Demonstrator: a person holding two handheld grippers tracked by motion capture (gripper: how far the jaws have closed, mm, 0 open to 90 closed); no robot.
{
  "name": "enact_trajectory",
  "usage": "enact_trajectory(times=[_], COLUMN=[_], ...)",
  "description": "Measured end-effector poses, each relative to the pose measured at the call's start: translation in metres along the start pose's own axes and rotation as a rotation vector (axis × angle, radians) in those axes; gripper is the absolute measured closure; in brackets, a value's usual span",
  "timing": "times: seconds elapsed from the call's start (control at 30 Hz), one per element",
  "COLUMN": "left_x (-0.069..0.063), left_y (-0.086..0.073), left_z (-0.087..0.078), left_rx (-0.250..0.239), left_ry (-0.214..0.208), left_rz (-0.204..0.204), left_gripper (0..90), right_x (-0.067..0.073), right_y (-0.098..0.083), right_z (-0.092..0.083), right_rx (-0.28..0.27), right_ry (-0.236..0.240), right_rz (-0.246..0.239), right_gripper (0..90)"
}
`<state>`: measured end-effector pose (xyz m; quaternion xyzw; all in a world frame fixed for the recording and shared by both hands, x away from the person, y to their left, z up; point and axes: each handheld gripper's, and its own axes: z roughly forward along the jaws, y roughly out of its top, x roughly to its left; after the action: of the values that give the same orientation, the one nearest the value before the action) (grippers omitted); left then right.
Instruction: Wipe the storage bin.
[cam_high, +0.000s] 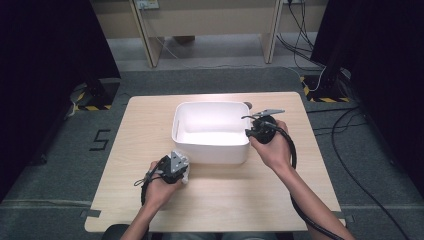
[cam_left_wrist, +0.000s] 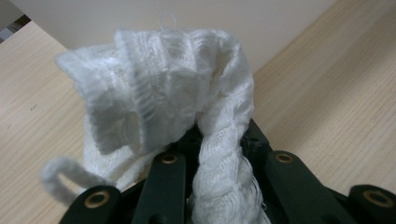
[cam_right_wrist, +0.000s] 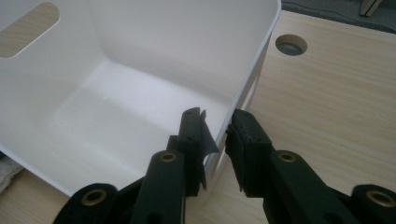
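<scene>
White knit cloth (cam_left_wrist: 163, 93) clamped in left gripper (cam_left_wrist: 219, 154); right gripper (cam_right_wrist: 217, 135) clamped on white bin (cam_right_wrist: 140, 70) wall.

A lab-style recording room, this: one bare wooden counter (cam_high: 215, 200) stands on grey carpet (cam_high: 60, 165) with hazard tape (cam_high: 92, 107) marking the floor. Black curtains (cam_high: 45, 45) hang either side, and cables (cam_high: 350, 165) trail across the floor.

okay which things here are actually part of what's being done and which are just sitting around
In use: white knitted cloth, pinched in the left gripper; white bin, its side wall straddled by the right gripper.

Lying about: cables on the floor; round hole in the table.
</scene>
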<state>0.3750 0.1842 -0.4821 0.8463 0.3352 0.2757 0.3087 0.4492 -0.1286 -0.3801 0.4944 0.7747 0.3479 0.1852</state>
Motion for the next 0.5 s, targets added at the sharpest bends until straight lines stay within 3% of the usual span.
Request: enact_trajectory(times=[0.5], left_x=[-0.001], left_y=[0.014], left_z=[-0.011], left_rx=[-0.069], left_ry=[0.004], left_rz=[-0.023], left_gripper=[75.4], right_x=[0.001], right_y=[0.0], right_z=[0.0], right_rx=[-0.006], right_ry=[0.005], right_rz=[-0.002], right_gripper=[74.6])
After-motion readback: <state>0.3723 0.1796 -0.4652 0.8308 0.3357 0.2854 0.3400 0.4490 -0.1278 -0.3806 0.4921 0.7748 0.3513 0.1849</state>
